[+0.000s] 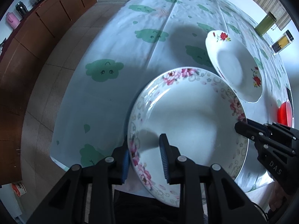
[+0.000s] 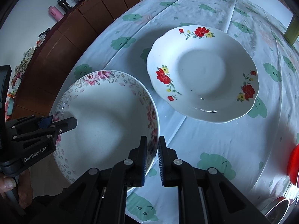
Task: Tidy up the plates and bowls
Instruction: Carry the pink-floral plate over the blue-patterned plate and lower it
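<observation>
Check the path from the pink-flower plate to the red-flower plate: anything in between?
Nothing visible. The pink-flower plate is pinched at opposite rims by the left gripper and right gripper. Only bare tablecloth separates it from the red-flower plate.

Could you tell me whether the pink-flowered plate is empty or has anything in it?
Empty: the pink-flowered plate shows only bare white inside, with both hand-held grippers clamping its rim.

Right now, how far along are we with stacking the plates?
Nothing is stacked yet. In hand: the pink-flowered plate, its rim pinched by the left tool and the right tool. Left: the red-flowered plate lies alone on the table, apart from the held plate.
</observation>
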A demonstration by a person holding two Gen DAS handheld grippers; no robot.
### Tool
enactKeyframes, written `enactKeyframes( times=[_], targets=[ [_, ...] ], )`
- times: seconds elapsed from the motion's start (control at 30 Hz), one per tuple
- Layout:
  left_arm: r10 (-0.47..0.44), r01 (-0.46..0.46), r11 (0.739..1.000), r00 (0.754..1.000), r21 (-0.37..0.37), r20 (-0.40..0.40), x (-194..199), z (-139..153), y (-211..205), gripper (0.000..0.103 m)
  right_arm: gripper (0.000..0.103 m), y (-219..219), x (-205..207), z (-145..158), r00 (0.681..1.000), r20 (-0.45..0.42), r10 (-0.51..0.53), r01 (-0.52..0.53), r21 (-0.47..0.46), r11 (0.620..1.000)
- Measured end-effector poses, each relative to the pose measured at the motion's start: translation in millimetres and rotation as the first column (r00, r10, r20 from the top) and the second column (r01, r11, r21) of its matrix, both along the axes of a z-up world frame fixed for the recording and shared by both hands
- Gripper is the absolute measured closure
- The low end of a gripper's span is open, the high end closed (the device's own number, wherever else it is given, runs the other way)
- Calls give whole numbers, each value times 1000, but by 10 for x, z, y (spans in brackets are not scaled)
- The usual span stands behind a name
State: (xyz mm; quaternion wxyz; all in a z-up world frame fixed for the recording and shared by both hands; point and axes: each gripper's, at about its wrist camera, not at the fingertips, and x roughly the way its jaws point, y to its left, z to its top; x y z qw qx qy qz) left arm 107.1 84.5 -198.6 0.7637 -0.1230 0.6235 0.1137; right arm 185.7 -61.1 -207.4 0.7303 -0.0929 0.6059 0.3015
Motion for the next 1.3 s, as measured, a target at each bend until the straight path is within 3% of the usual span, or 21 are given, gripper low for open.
enactKeyframes(
  times=[0.93,1.1,1.3],
  targets=[
    [-61,59,995,998,80,23,-22,37,-69,75,90,9,-35,-23,998,58,3,-2,-16,1000],
    [-121,121,975,993,187,-12,-19,17,-193,73,90,25,-53,-22,997,70,10,-8,-28,1000],
    [-129,128,975,992,182,-8,-29,29,-176,73,90,41,-64,-18,997,79,14,-11,-39,999]
  ],
)
